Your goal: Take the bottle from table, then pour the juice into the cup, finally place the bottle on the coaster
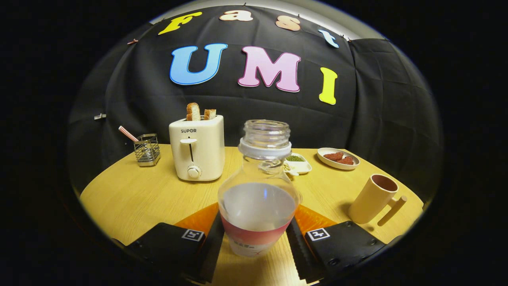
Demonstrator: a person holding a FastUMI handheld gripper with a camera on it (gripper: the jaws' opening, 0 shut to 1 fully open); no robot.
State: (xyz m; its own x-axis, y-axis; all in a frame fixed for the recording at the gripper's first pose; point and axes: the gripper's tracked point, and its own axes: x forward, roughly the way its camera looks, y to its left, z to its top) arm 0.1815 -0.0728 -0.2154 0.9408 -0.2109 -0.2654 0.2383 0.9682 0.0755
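A clear bottle [258,178] with no cap stands upright between my fingers. It holds pale, cloudy juice up to its shoulder and has a pink and white label around the base. My gripper [256,221] is shut on the bottle's lower body, one finger pressing each side. An orange coaster [200,218] lies on the wooden table [131,194] just beyond the fingertips, showing on both sides of the bottle and hidden behind it in the middle. A beige cup [373,198] with a straight handle stands ahead to the right of the fingers, tilted in this view. I cannot tell whether the bottle's base rests on the table.
A cream toaster [197,149] with two bread slices stands ahead on the left. Further left is a wire holder [147,149] with a striped straw. Behind the bottle sit a small white dish [297,163] with green bits and a plate [338,158] of reddish pieces.
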